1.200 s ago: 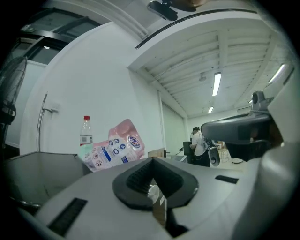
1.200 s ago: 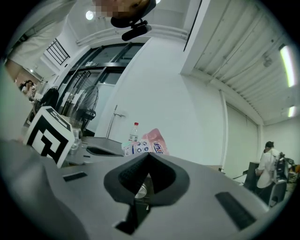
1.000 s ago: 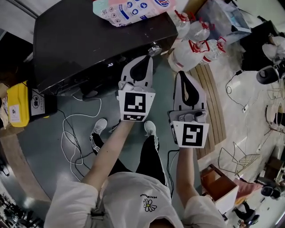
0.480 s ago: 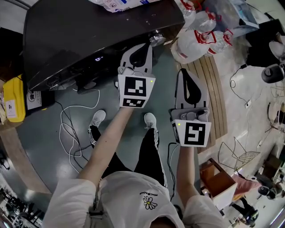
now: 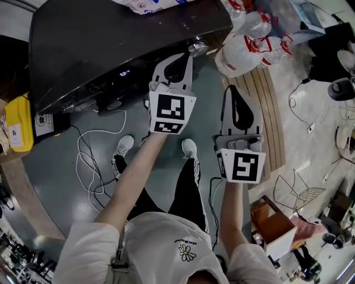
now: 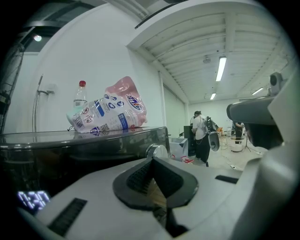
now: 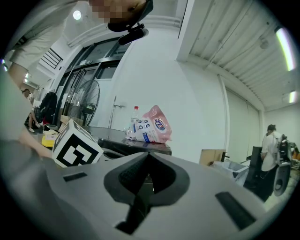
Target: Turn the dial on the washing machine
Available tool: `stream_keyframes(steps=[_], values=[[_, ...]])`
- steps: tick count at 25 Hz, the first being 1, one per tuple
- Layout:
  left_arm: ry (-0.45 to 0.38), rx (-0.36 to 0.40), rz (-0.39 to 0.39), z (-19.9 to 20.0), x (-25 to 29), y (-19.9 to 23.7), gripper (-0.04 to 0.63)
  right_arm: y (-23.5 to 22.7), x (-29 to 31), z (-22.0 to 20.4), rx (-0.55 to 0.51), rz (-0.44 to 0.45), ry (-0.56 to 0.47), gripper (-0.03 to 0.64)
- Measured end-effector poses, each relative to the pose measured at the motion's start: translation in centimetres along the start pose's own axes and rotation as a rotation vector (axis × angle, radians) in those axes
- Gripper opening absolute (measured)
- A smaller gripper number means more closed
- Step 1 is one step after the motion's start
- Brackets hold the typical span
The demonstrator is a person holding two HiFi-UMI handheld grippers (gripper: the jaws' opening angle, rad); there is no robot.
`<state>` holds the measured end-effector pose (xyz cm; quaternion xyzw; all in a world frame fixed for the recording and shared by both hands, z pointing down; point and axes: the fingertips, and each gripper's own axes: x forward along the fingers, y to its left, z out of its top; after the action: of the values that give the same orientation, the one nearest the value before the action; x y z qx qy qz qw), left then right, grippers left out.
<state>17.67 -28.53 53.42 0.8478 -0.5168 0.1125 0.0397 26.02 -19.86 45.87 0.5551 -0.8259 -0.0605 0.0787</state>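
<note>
The washing machine (image 5: 111, 39) has a glossy dark top that mirrors the lights, and its dial (image 5: 195, 48) looks like polished metal. The left gripper (image 5: 185, 56) and right gripper (image 5: 231, 90) are matt pale-grey plastic with ribbed black pads (image 6: 138, 176). The detergent bag (image 6: 110, 112) is shiny plastic film. The slatted board (image 5: 265, 111) looks like wood.

A pink-and-white pouch (image 5: 161, 4) lay at twelve o'clock, bundled water bottles (image 5: 244, 52) at one, a slatted wooden board (image 5: 269, 119) at three, a white cable (image 5: 83, 161) at eight, a yellow box (image 5: 18, 123) at nine.
</note>
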Motion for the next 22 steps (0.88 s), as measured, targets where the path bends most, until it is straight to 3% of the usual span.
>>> stream_keyframes(steps=[7, 22], values=[[0.040, -0.011, -0.006, -1.2, 0.1, 0.0, -0.002, -0.5, 0.2, 0.1, 0.004, -0.013, -0.001, 0.003], [0.038, 0.011, -0.014, -2.1, 0.3, -0.1, -0.002, -0.5, -0.3, -0.7, 0.015, -0.024, 0.016, 0.003]])
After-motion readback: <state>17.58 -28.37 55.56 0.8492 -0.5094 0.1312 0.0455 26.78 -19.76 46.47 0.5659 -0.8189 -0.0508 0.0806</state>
